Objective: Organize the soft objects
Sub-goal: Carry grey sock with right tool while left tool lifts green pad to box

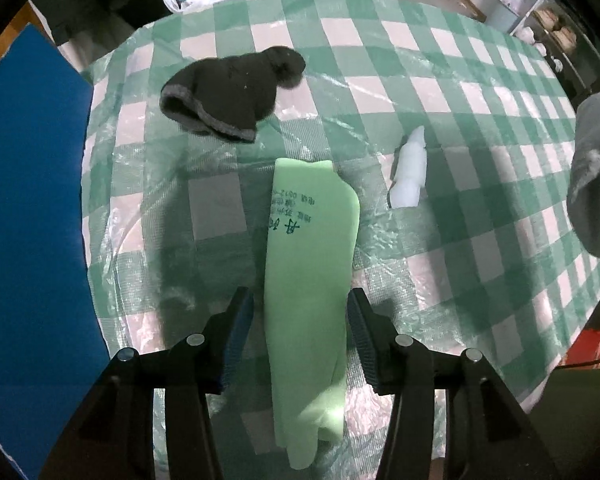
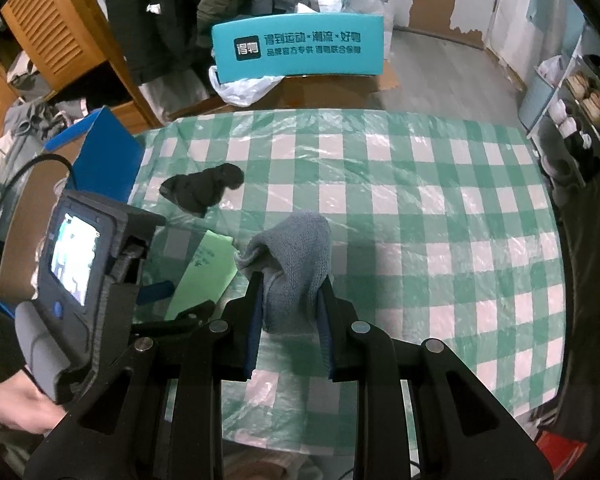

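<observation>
The left gripper [image 1: 300,320] stands open astride the green foam [image 1: 312,264] lying flat on the checked table [image 1: 480,184], pads clear, while the right gripper [image 2: 290,312] pinches the grey cloth [image 2: 296,256]; a clean withdrawal, judged, means lifting straight up without snagging.

Both wrist views overlook checked table [image 1: 380,80]

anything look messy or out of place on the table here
Mostly loose items. The black sock lies crumpled with its cuff gaping, and a white scrap sits apart beside the green foam sheet. The clear plastic cover over the checked cloth is wrinkled. Nothing looks spilled or damaged.
</observation>
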`<state>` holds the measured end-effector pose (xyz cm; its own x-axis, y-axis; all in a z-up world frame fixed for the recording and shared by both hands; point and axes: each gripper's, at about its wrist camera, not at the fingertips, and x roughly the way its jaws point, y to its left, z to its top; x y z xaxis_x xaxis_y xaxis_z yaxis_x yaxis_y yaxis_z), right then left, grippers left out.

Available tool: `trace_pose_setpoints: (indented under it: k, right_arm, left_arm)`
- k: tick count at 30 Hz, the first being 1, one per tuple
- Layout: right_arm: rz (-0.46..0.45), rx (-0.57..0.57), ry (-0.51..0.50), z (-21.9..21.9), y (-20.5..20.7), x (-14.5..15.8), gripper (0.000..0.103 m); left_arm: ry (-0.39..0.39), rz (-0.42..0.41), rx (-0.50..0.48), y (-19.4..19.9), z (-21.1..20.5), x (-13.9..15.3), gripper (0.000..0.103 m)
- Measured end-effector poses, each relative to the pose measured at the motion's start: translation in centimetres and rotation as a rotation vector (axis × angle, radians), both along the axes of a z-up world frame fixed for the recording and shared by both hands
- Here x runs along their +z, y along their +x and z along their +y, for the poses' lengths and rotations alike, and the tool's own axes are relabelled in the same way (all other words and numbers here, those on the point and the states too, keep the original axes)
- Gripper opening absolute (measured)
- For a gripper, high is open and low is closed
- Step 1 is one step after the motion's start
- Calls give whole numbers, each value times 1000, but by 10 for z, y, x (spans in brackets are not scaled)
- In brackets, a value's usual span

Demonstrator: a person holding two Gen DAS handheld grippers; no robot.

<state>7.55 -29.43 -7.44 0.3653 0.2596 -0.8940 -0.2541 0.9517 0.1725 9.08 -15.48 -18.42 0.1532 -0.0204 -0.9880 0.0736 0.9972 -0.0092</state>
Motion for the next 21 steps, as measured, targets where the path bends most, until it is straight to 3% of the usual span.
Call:
trace_pose_setpoints:
  k: [9, 15, 18, 21]
  right_arm:
    - [5, -13, 16, -7, 2, -1, 23]
    - [1, -15, 21, -8, 1, 2, 23]
    - [2, -16, 19, -8, 1, 2, 23]
    - [1, -16, 16, -8, 1, 2, 23]
  left_arm:
    - [112, -60, -95, -14, -21, -6, 58]
    - [84, -69, -145, -19, -40, -3, 19]
    - [68, -58, -149, -19, -41, -2, 7]
    - [58, -50, -155, -24, -36, -1, 5]
